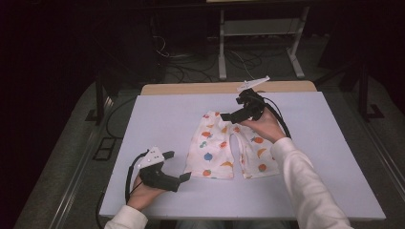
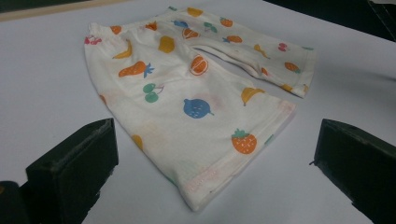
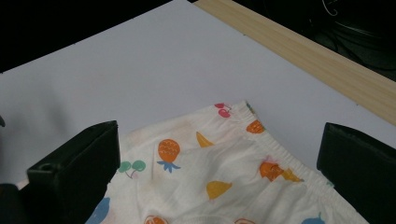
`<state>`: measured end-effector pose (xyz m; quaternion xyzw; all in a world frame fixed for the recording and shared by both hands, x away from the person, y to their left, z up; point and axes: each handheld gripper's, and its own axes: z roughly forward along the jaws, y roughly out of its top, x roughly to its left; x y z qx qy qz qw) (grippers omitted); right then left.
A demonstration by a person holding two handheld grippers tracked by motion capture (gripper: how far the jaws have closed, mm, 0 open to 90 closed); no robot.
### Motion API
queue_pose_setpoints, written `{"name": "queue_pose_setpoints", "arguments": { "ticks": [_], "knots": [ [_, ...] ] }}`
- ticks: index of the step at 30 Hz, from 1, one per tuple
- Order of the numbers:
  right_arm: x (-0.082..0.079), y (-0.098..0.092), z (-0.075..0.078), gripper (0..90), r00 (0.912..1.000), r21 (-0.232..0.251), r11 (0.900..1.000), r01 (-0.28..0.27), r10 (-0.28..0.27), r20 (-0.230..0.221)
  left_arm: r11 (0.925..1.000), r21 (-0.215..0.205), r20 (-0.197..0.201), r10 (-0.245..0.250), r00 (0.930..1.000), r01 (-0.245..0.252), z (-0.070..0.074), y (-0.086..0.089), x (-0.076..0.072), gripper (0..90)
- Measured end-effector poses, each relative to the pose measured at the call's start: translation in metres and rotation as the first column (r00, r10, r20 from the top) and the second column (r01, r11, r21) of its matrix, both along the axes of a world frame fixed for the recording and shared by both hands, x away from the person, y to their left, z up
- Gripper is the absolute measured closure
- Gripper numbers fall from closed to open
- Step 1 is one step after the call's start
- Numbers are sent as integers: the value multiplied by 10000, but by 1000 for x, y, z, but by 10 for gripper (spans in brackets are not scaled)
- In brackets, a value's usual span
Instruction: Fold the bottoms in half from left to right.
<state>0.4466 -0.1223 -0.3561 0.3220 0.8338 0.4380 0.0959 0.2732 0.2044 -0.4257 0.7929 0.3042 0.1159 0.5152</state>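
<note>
The shorts [image 1: 232, 148] are creamy white, printed all over with small fruit: orange strawberries and orange slices, yellow bananas, green cherries on thin stems, a blue berry, an orange pineapple with a blue crown and red cherries by the waistband (its gathered edge is the same white). The hems carry faint pale-pink stitching. The worktop [image 1: 157, 114] is a plain pale lavender-white sheet, with a light wood strip along its far edge. The left tool [image 1: 179, 165] is black with a light grey plate on top; the right tool [image 1: 227, 116] is black too. Both sleeves [image 1: 301, 176] are white.
</note>
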Motion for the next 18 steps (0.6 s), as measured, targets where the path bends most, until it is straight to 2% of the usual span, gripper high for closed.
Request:
{"name": "queue_pose_setpoints", "arguments": {
  "ticks": [18],
  "knots": [
    [25,7,-14,0,9994,-44,9997,238,-239,-248,10000,-51,-1,-22,10000,22,1,0,0,0]
  ]
}}
